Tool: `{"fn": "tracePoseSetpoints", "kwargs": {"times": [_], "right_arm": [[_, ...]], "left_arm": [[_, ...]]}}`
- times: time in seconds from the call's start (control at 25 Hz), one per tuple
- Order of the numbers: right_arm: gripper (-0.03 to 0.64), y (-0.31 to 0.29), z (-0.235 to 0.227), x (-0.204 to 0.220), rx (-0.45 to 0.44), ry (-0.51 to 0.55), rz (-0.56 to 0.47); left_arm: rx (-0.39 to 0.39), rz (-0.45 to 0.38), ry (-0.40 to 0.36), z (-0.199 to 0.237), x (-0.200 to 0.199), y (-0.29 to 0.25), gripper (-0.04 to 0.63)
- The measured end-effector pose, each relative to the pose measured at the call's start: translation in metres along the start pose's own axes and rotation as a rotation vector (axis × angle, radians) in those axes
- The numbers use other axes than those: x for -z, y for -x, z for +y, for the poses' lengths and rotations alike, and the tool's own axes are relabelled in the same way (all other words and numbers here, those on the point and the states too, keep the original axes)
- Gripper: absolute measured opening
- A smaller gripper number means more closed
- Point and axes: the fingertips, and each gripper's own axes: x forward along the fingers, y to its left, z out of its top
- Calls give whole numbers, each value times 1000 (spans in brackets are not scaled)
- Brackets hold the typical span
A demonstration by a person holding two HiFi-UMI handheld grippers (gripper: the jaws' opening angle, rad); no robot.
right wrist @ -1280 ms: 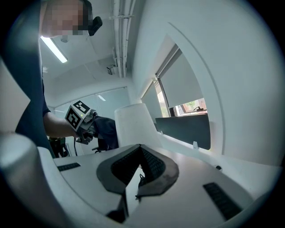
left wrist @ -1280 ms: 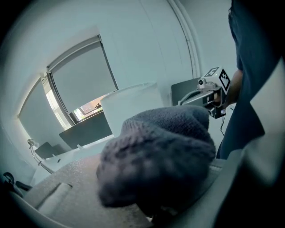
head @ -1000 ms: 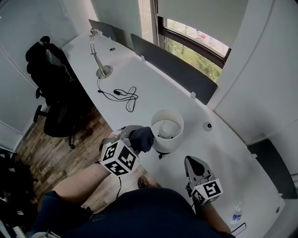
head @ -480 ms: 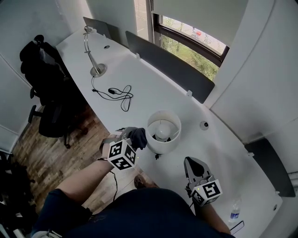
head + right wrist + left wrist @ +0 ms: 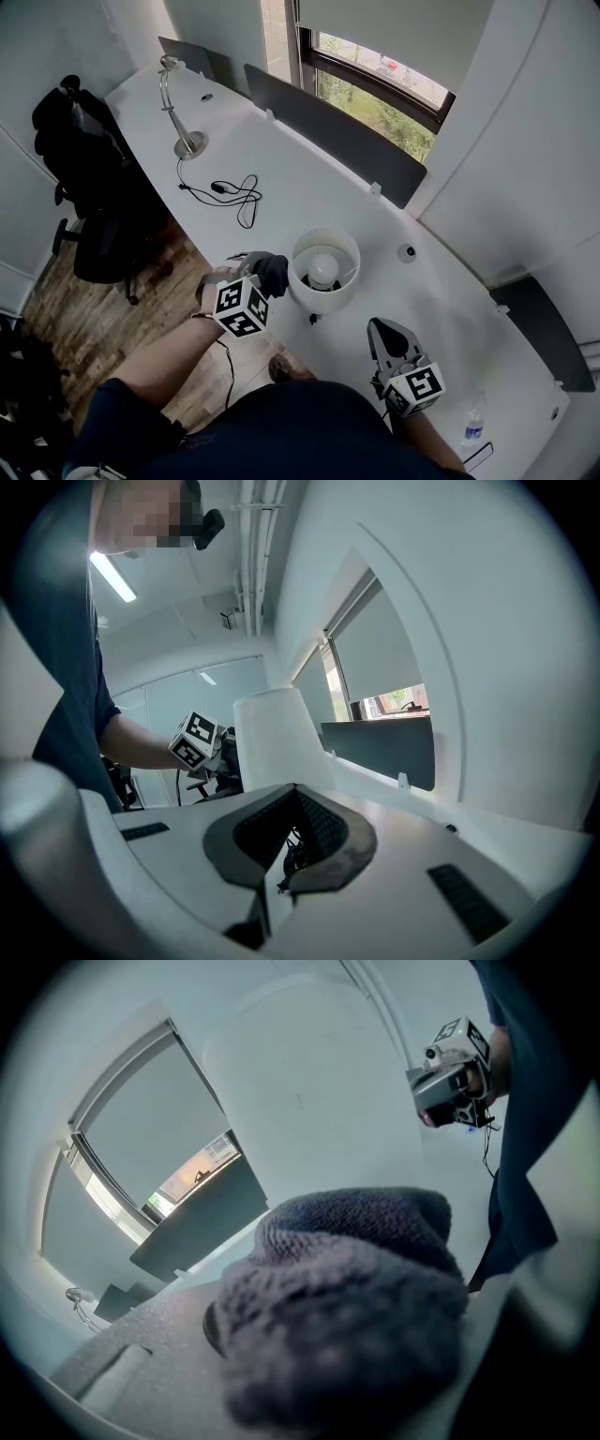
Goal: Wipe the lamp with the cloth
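Note:
The lamp's white shade (image 5: 324, 272) stands on the white desk (image 5: 309, 192) near its front edge, and I see its bulb from above. My left gripper (image 5: 262, 277) is shut on a dark grey cloth (image 5: 275, 272), which is pressed against the shade's left side. In the left gripper view the cloth (image 5: 347, 1307) fills the foreground and hides the jaws, with the shade (image 5: 309, 1101) just beyond. My right gripper (image 5: 383, 330) rests shut and empty on the desk to the right of the lamp. Its jaws (image 5: 281, 878) meet at the tips.
A silver desk lamp (image 5: 178, 103) and a coiled black cable (image 5: 232, 197) sit at the far left of the desk. Dark partition panels (image 5: 328, 131) line the window side. A black office chair (image 5: 89, 197) stands on the wood floor. A water bottle (image 5: 473, 424) is at the right.
The left gripper and cloth stay against the shade's left side, shifting only slightly. The head view has drifted. The right gripper has not moved.

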Motion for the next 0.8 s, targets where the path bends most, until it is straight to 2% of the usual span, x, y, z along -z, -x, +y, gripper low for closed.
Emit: {"fn": "tracePoseSetpoints", "kwargs": {"times": [0.24,0.6,0.8], "right_arm": [[5,-4,3,-4,-15,-6,-16],[5,2,2,-9,-9,-21,-37],[5,4,-1,-5,5,-27,-22]], "left_arm": [[-64,-72,-45,39,-39,24,49],[-119,-154,-106,82,-81,44,49],[-95,-189,-135,78,-81,28,49]]}}
